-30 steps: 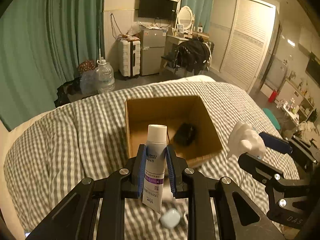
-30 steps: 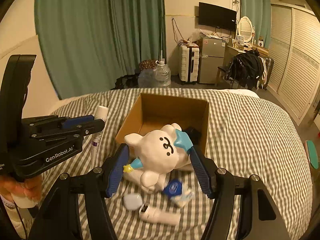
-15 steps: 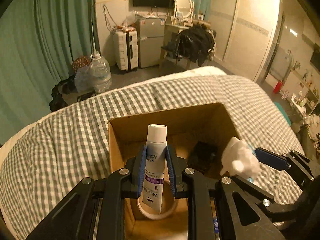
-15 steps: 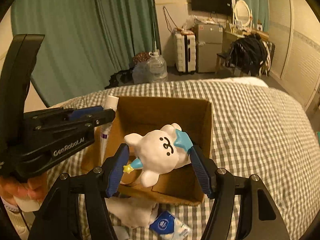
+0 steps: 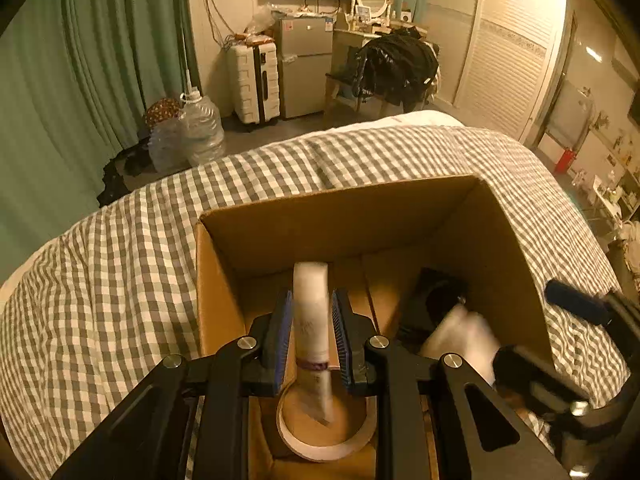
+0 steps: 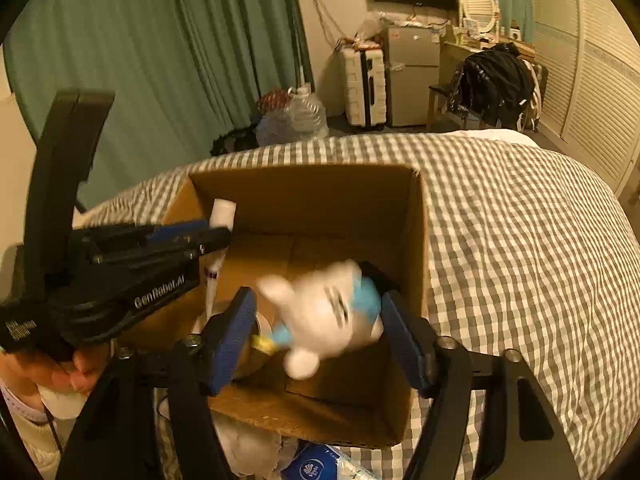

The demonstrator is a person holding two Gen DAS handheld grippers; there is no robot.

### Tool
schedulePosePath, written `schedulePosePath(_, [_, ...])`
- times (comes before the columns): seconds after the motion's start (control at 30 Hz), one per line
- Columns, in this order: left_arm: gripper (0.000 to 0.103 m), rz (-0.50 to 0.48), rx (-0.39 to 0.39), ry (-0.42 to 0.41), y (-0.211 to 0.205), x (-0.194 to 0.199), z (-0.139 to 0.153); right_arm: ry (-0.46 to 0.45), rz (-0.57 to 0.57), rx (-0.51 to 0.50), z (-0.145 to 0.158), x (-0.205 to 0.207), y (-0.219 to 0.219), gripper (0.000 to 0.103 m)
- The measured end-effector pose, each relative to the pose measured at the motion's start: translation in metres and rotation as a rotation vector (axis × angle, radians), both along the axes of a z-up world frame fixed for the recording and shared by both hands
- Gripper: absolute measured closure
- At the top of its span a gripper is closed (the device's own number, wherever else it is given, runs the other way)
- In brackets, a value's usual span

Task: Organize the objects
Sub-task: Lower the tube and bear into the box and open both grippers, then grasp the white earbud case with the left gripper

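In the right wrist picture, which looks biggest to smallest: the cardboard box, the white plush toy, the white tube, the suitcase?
1. Cardboard box.
2. White plush toy, though it is blurred and near the camera.
3. Suitcase, far off, so its rank is unsure.
4. White tube, partly hidden by the left tool.

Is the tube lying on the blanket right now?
No, the tube stands between the left jaws over the cardboard box.

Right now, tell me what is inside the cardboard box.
Inside the cardboard box: a tape roll and a dark object on the floor, with the white tube and plush toy blurred between opened jaws. The grippers hide the near floor.
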State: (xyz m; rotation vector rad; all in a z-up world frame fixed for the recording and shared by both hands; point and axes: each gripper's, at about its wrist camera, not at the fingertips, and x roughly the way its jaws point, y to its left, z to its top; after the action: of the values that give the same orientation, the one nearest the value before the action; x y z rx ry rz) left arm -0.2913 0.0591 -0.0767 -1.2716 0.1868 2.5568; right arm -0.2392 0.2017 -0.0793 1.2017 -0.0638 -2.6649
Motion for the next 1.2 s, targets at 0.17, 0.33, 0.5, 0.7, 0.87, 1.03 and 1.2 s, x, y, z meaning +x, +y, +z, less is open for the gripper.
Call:
schedulePosePath(0.17, [0.036,0.005,-0.007,0.035,-0.002,0.021,0.024,0.057,-0.047,-0.036,0.031,0.018,0.013,0.018])
schedulePosePath(0.33, [0.028,0.019,0.002,0.078,-0.013,0.051,0.061,0.097,-0.073,0.012,0.065,0.047,0.021,0.018])
schedulePosePath(0.5, [0.021,0.036,0.001,0.125,-0.026,0.087,0.095,0.15,-0.069,0.064,0.099,0.087,0.018,0.016])
schedulePosePath(0.7, [0.018,0.048,-0.025,0.169,-0.04,0.138,0.114,0.187,-0.066,0.114,0.13,0.132,0.01,0.015])
schedulePosePath(0.87, [0.018,0.066,-0.03,0.167,-0.052,0.171,0.108,0.184,-0.055,0.179,0.13,0.166,0.002,0.014])
schedulePosePath(1.03, [0.018,0.096,-0.009,0.127,-0.067,0.195,0.078,0.144,-0.056,0.181,0.107,0.19,0.001,0.014])
schedulePosePath(1.2, [0.018,0.119,-0.006,0.118,-0.076,0.212,0.041,0.056,-0.071,0.096,0.065,0.201,0.009,0.014])
